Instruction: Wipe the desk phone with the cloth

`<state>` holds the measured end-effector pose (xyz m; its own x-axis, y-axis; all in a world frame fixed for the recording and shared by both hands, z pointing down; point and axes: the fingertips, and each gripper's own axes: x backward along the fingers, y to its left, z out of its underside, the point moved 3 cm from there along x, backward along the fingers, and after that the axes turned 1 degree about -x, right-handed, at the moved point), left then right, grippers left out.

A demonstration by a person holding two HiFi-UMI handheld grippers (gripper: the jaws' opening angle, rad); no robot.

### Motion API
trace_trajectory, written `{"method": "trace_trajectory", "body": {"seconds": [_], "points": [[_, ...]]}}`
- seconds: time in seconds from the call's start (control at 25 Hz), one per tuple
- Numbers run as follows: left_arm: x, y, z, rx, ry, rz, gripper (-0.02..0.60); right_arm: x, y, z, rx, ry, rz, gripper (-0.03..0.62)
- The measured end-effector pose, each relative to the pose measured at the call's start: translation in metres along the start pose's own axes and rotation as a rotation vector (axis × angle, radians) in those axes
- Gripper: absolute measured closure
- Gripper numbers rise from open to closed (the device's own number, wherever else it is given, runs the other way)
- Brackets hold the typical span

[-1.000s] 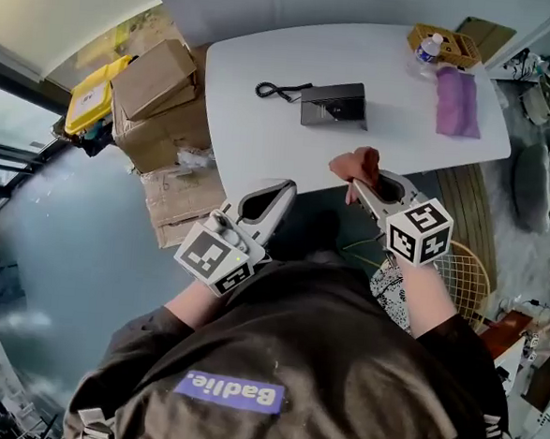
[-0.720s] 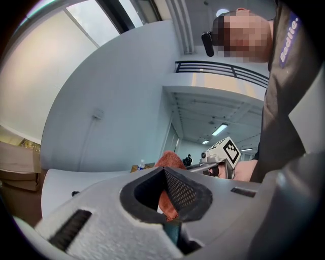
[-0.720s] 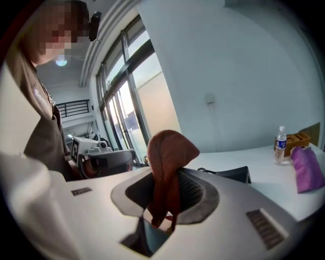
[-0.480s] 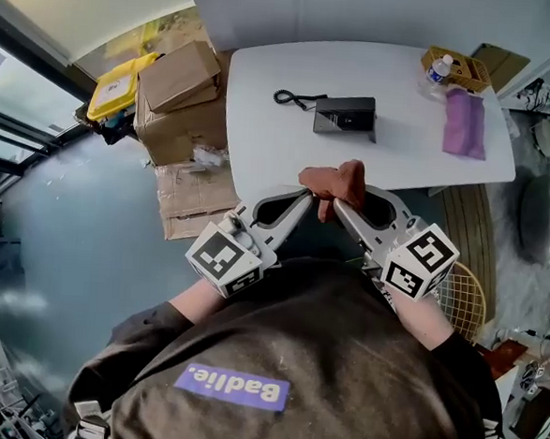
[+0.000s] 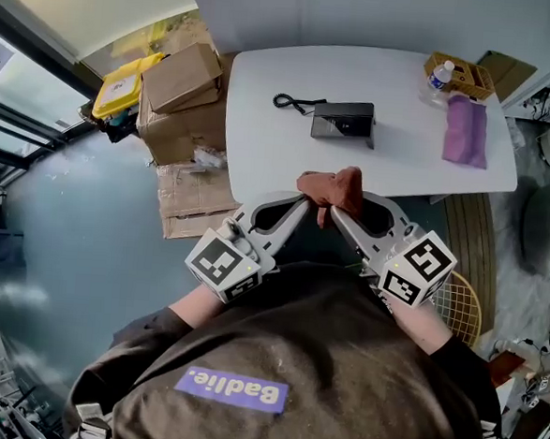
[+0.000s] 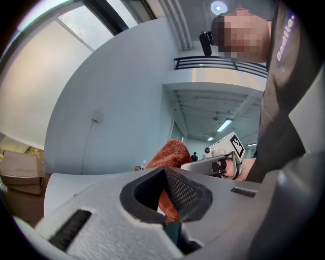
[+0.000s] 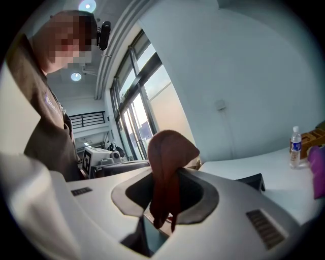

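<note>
**A:** From the left, then. Our left gripper [image 5: 301,204] is clenched on one end of the rust-red cloth [image 5: 332,184], on our side of the desk phone [image 5: 343,122] and well apart from it.

**B:** And our right gripper [image 5: 338,209] bites the other end. The cloth humps up between the two tips, in the air just off the edge of the table [image 5: 261,157].

**A:** We'd say we're sorting out our hold before the wipe. One gripper should end with a broad pad of cloth past its tips, not a thin twist.

**B:** Agreed. If we let go with the other, it can steady the phone, since that looks light enough to slide under a push.

**A:** The cord [image 5: 285,100] curls out left of the phone. We should sweep away from it so that nothing snags.

**B:** The purple rag [image 5: 466,130] lies well right of the phone, so it's no trouble to us.
</note>
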<state>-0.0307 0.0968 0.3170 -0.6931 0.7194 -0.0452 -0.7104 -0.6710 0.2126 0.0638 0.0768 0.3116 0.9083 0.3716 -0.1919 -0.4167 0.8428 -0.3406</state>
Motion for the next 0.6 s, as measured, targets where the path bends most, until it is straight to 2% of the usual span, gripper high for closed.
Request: {"method": "trace_trajectory", "body": {"seconds": [0.6], "points": [[-0.0044, -0.0019, 0.0021, -0.007, 0.009, 0.007, 0.565, 0.0024, -0.0041, -0.0012, 0.010, 0.017, -0.013, 0.482]]}}
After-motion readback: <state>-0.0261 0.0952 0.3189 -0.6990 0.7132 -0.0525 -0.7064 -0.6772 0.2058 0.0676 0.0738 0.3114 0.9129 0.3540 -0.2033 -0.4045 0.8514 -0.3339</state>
